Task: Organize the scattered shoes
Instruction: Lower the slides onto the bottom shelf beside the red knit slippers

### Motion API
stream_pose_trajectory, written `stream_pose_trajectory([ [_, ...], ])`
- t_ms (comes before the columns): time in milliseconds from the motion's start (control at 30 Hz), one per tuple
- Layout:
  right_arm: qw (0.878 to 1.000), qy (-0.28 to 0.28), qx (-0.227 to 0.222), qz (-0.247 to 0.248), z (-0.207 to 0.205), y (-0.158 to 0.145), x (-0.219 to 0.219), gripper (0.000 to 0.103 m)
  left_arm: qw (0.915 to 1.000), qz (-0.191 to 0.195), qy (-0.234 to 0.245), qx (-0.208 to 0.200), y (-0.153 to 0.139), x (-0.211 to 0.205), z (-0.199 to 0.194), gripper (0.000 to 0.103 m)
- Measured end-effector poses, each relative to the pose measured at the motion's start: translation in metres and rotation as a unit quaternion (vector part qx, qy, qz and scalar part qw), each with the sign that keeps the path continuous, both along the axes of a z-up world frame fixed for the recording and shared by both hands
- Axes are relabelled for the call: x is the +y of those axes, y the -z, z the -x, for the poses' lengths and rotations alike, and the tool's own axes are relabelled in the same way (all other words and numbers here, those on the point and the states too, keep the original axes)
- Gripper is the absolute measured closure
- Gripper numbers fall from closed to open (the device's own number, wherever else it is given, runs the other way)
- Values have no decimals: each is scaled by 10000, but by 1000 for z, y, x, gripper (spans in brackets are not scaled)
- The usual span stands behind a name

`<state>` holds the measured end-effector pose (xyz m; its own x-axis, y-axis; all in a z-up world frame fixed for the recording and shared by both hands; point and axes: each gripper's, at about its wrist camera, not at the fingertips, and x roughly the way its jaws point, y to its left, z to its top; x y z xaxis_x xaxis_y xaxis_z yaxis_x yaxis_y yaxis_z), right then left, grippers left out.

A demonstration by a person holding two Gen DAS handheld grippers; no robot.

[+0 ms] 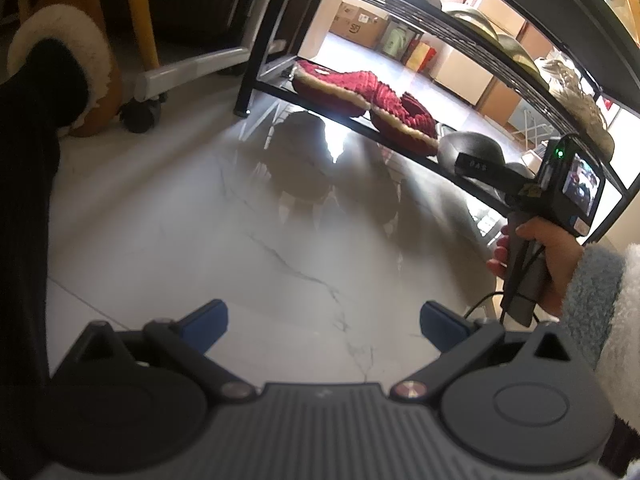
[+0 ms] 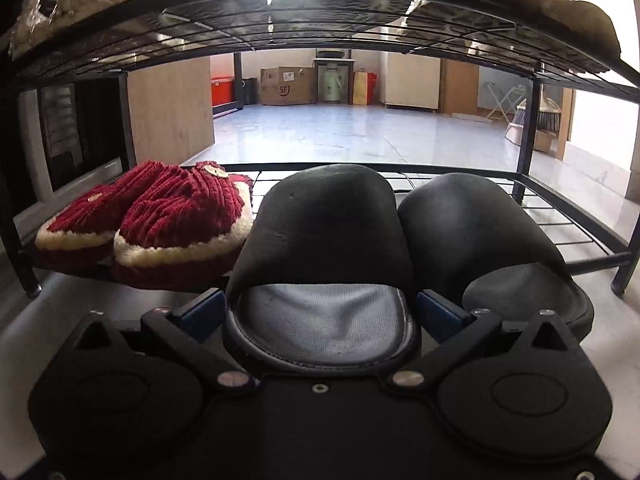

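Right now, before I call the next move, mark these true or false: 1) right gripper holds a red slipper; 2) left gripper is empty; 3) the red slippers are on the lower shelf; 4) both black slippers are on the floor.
1) False. The right gripper straddles a black slipper, not a red one.
2) True. The left gripper is open over bare floor.
3) True. The red slippers sit on the lower shelf.
4) False. The second black slipper rests on the shelf too.
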<state>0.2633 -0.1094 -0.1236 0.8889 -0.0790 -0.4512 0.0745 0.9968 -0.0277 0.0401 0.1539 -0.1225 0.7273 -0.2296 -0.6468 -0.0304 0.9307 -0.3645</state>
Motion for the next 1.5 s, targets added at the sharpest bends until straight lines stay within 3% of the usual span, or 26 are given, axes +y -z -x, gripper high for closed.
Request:
stream_pose_trajectory([
  [467, 9999, 112, 26, 73, -32, -10, -1, 0, 10000, -31, -12, 17, 1, -1, 0, 0],
  [967, 9981, 214, -527, 217, -17, 11, 5, 0, 10000, -57, 13, -15, 0, -1, 0, 0],
  [1200, 9981, 179, -514, 295, -11, 13, 10, 4, 10000, -53, 30, 4, 1, -2, -1, 0],
  [1300, 9984, 80, -484, 288, -9, 12, 9, 8, 10000, -44, 27, 7, 1, -2, -1, 0],
  [1333, 9985, 31, -470, 293, -8, 12, 8, 11, 10000, -38, 25, 9, 1, -1, -1, 0],
  [1367, 9989, -62, -382, 253, -9, 12, 8, 22, 10000, -33, 23, 10, 1, -1, -1, 0],
  [1433, 9998, -150, -96, 101, -9, 17, 7, 31, 10000, -27, 19, 10, 1, -1, -1, 1],
  [1500, 9999, -50, 103, 6, -8, 24, 6, 32, 10000, -26, 9, 3, 1, -1, -1, 0],
])
